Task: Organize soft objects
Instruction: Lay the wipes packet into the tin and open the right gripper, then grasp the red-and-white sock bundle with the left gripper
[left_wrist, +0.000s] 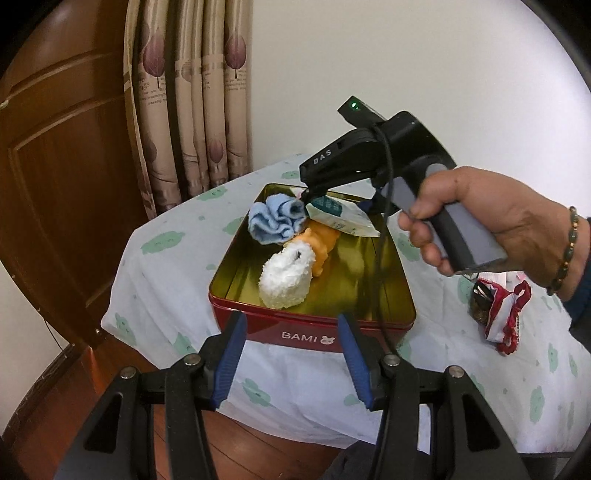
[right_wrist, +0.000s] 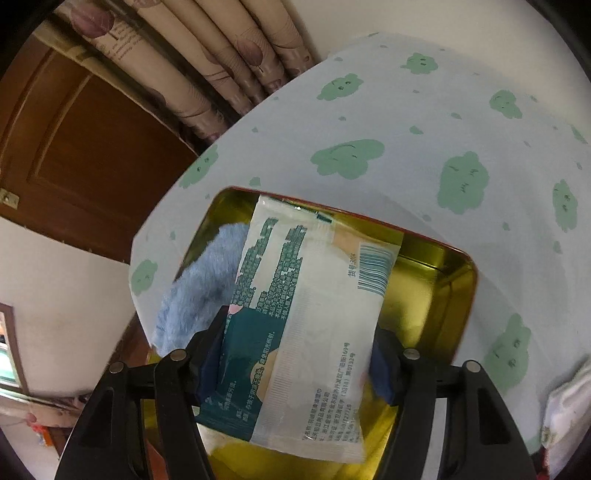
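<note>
On my far left stands a brown wooden door (left_wrist: 55, 177), then a beige curtain (left_wrist: 192, 92) with leaf prints hanging beside it. In front of those is the desk (left_wrist: 155, 280), covered in a pale cloth printed with green cloud shapes. My left tool (left_wrist: 291, 354) hovers at the near edge of the desk with its blue-padded jaws apart and nothing between them, framing the front wall of the red tin (left_wrist: 310, 332) marked BAMI, whose inside is gold. In the tin, at its far left corner, lies a bunched blue fluffy cloth (left_wrist: 273, 225); just right of it and nearer to me lies an orange plush piece (left_wrist: 325, 243) with a white fluffy piece (left_wrist: 286, 280) leaning on it at the front. Above the tin's far side my right tool (right_wrist: 295, 369) points steeply down and grips a white and teal wipes packet (right_wrist: 306, 302) by its sides, the packet's far end over the tin's back corner and overlapping the blue cloth. The person's right hand (left_wrist: 472, 225), with a bead bracelet at the wrist, wraps the grey handle. Further right, on the desk outside the tin, lies a red and white crumpled fabric item (left_wrist: 506, 317).
</note>
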